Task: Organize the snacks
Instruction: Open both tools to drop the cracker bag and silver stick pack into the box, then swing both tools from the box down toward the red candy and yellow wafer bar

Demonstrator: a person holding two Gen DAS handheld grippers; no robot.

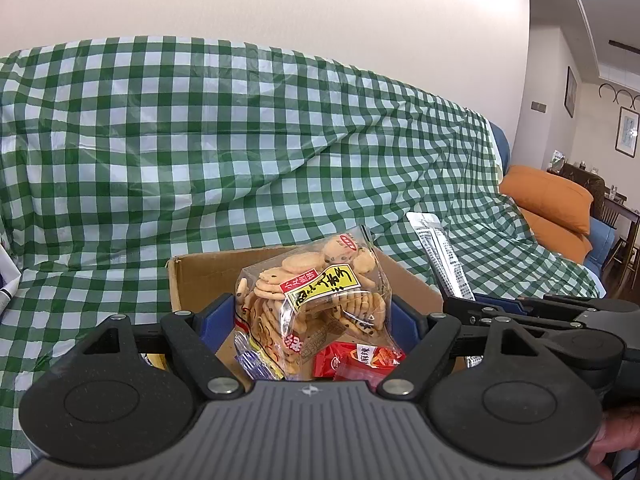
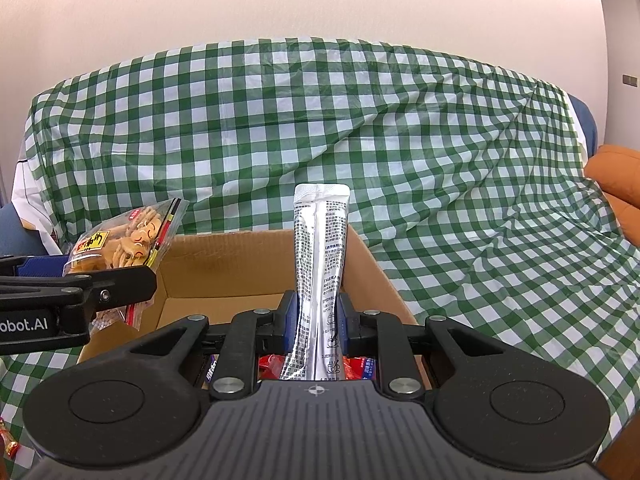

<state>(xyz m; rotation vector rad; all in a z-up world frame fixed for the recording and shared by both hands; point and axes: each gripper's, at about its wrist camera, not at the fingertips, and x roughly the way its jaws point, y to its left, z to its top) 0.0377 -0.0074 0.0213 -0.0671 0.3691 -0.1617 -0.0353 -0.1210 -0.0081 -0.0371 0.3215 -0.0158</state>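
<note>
Left tool (image 1: 312, 316) grips cracker bag (image 1: 316, 292) at centre frame: light, crinkly, contents fragile. Right tool (image 2: 318, 320) pinches slick foil sachet (image 2: 320, 248) low; both over cardboard box (image 2: 240, 268).

A green-and-white checked cloth (image 1: 240, 140) drapes the sofa ahead of and beyond the jaws, filling both wrist views. Right of the left jaws lie an orange cushion (image 1: 548, 200), wall pictures (image 1: 626, 132) and a wooden chair (image 1: 624, 236) farther off.
</note>
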